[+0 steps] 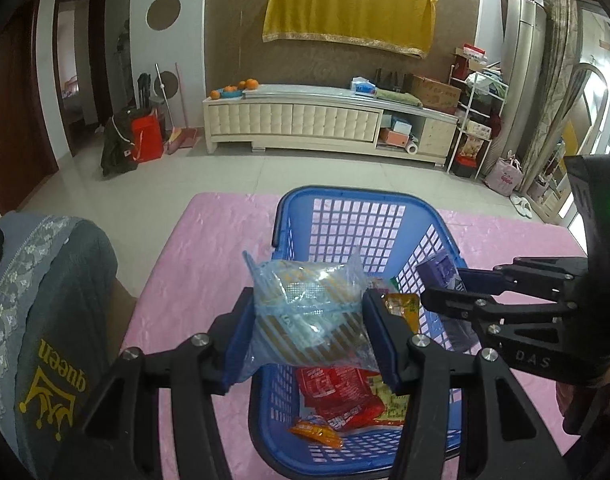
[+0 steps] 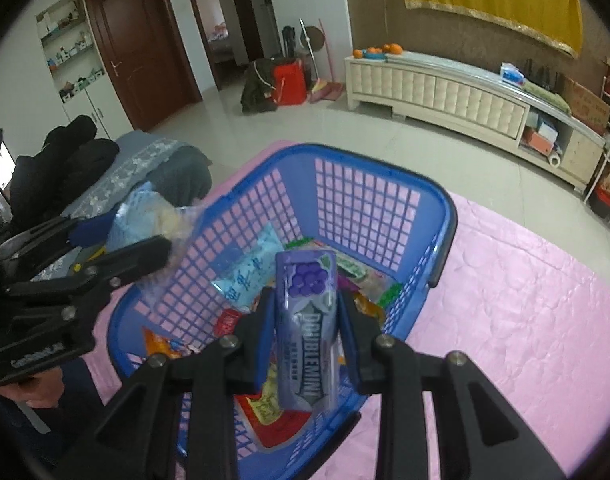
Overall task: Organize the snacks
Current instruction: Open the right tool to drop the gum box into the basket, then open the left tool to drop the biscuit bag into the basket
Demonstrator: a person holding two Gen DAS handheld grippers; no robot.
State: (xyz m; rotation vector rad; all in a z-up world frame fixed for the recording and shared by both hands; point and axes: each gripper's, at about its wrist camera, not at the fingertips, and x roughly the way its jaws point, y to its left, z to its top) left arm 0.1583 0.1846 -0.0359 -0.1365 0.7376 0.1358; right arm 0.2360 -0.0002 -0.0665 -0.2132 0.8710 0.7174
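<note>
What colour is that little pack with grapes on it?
Purple, with silver lettering. The grape pack shows best in the right wrist view, held between the right gripper's jaws.

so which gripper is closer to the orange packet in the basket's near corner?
Left. The left gripper, shut on the clear blue packet, hangs right above the orange packet. The right gripper, clamping the Doublemint pack, sits further off, toward the basket's right side.

The blue basket is glossy lattice plastic; the clear wrapper is crinkled film; the purple gum pack is smooth; the pink desk cover is sheeny quilted cloth.
</note>
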